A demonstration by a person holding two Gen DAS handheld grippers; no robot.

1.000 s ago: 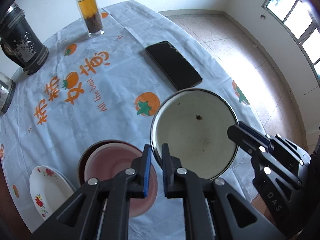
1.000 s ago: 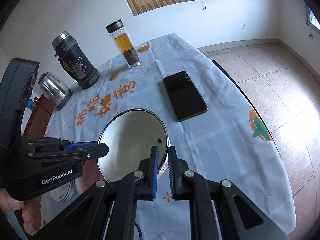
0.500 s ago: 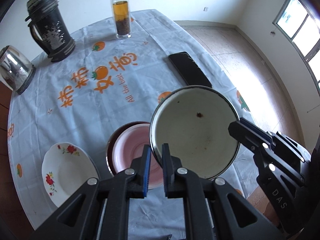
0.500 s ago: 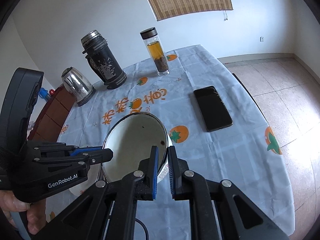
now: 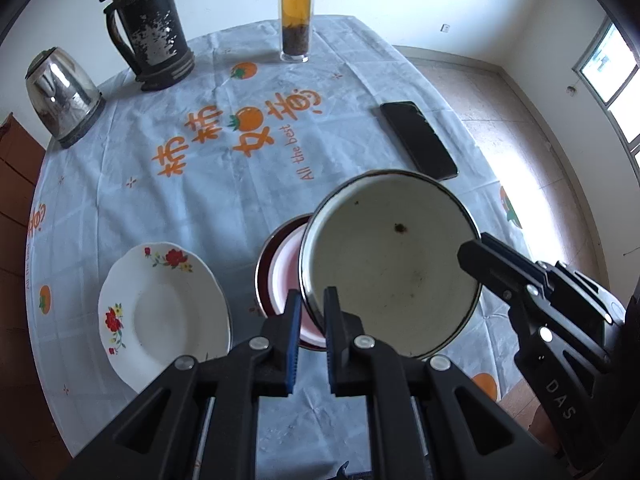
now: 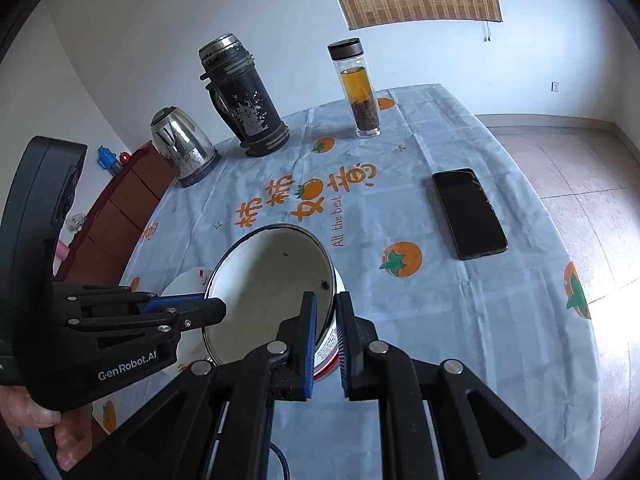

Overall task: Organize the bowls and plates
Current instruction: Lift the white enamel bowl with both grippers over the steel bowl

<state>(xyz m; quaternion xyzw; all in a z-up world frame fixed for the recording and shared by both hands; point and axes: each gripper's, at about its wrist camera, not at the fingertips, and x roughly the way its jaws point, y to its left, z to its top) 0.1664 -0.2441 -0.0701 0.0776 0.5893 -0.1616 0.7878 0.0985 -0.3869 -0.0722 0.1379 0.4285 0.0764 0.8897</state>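
Observation:
A white enamel bowl (image 5: 394, 268) with a dark rim hangs tilted above the table, held from two sides. My left gripper (image 5: 310, 308) is shut on its near-left rim. My right gripper (image 6: 326, 308) is shut on the opposite rim and shows in the left wrist view at the bowl's right edge (image 5: 474, 254). Under the bowl's left part sits a pink bowl (image 5: 282, 276) with a dark brown rim, partly hidden. A white floral plate (image 5: 160, 308) lies to the left of it on the tablecloth (image 5: 180, 200). In the right wrist view the enamel bowl (image 6: 268, 284) hides most of the floral plate (image 6: 182, 284).
A black phone (image 5: 418, 140) lies at the right near the table's edge. At the far side stand a glass tea bottle (image 5: 296, 20), a worn black thermos (image 5: 152, 32) and a steel kettle (image 5: 60, 96). Bare floor lies beyond the right edge. A hand (image 6: 36, 432) holds the left gripper.
Both grippers have drawn back and risen with the enamel bowl, rolling somewhat. The bowl now overlaps the pink bowl, and the floral plate, thermos and kettle have come fully into view.

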